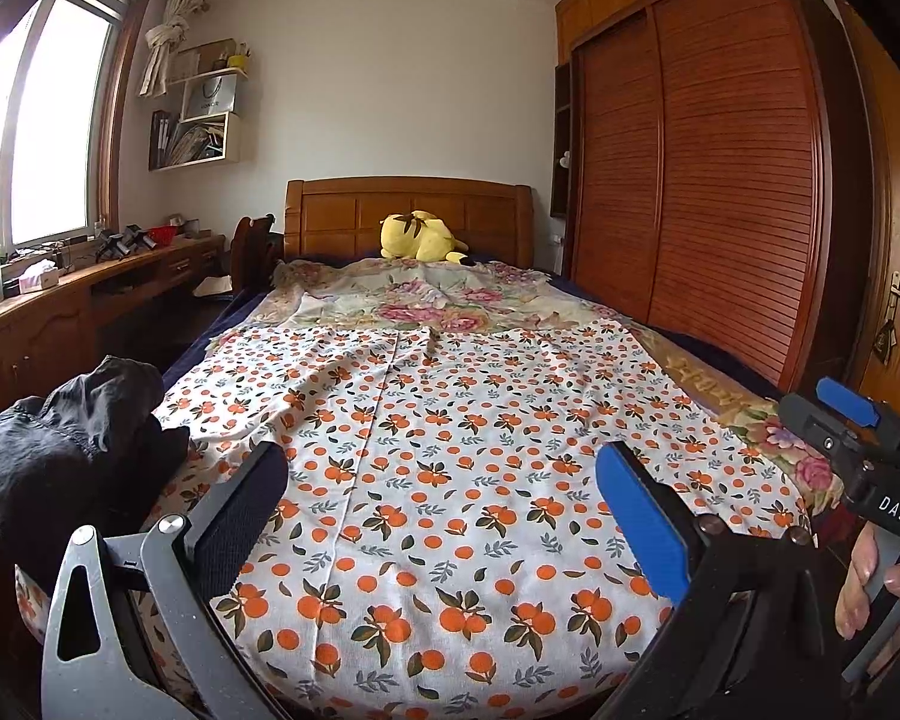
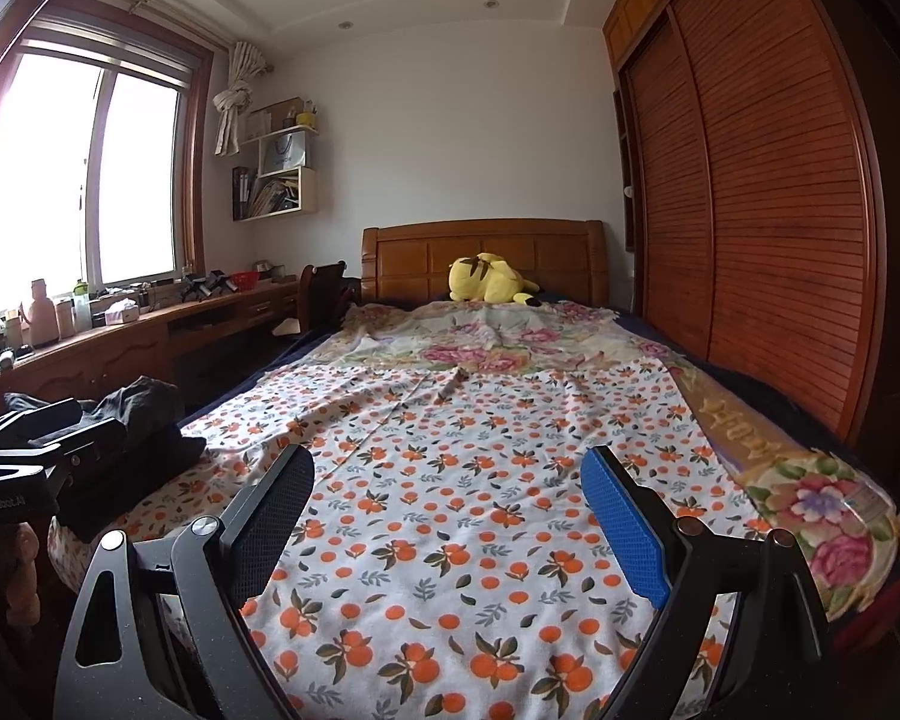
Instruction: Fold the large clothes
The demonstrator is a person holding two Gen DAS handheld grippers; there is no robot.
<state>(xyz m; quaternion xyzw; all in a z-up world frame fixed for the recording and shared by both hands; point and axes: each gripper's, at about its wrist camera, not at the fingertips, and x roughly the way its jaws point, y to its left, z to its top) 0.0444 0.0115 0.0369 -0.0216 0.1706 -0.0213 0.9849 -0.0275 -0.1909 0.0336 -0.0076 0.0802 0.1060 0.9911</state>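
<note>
A large white garment with an orange-fruit print [image 1: 438, 468] lies spread flat over the foot half of the bed; it also shows in the right wrist view [image 2: 468, 498]. My left gripper [image 1: 444, 480] is open and empty, held above the garment's near end. My right gripper [image 2: 447, 480] is open and empty too, above the same cloth. The right gripper's body shows at the right edge of the left wrist view [image 1: 858, 438], with a hand on its handle. The left gripper's body shows at the left of the right wrist view [image 2: 24, 468].
A heap of dark clothes [image 1: 60, 438] lies on the bed's near left corner. A floral blanket [image 1: 426, 300] covers the far half, with a yellow plush toy [image 1: 423, 237] by the headboard. A wooden wardrobe [image 1: 702, 180] stands right, a desk [image 1: 60, 306] under the window left.
</note>
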